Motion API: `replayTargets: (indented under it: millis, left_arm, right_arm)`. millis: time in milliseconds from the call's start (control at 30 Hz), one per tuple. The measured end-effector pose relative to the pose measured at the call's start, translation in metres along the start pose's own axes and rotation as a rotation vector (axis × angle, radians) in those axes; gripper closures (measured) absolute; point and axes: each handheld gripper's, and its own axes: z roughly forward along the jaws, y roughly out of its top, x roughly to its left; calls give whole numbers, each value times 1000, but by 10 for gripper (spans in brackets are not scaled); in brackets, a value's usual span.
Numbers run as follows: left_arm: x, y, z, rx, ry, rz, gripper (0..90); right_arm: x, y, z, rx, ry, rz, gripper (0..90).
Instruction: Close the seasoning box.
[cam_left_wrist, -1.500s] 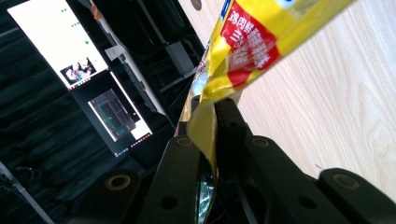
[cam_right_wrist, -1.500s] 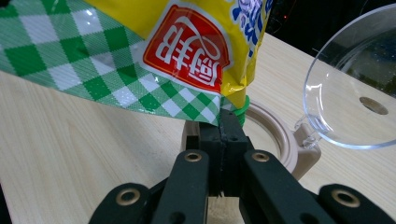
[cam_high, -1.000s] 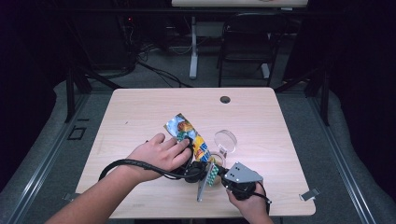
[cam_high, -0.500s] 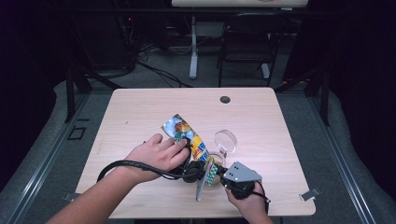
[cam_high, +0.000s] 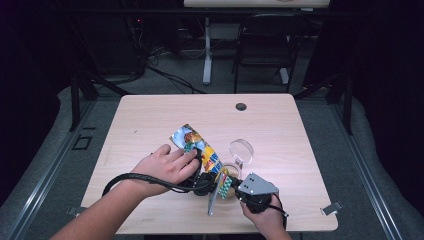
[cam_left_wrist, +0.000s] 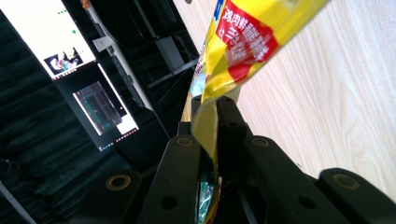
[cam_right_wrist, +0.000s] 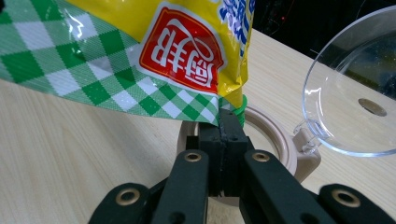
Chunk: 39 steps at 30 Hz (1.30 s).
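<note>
The snack bag (cam_high: 200, 150), light, crinkly and slippery film held over the desk (cam_high: 150, 120) beside the lidded jar (cam_right_wrist: 275, 135), is best pinched at its sealed corners, where both grippers' fingers (cam_left_wrist: 224, 121) are clenched on it.

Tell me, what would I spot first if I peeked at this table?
Probably the shiny snack bag, yellow with a green checked edge, stretched near the front of the wooden table. The left gripper and the right gripper each pinch an edge of it. Just beside it sits a round beige container with its clear lid flipped open.
</note>
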Motion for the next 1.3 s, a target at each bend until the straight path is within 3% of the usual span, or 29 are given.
replayTargets:
  millis: [633,867,1233,1300]
  left_arm:
    - [-8,-6,2,-10,-19,-61,879]
    - [-12,-10,4,-21,-29,-112,879]
    - [-19,-13,7,-31,-47,-154,879]
    - [-21,-14,8,-35,-53,-180,879]
  right_arm:
    - [1,1,2,-2,-1,-5,900]
    - [1,1,1,-6,-3,-4,900]
    - [2,1,2,-4,-1,-5,897]
    - [2,1,2,-6,-1,-5,897]
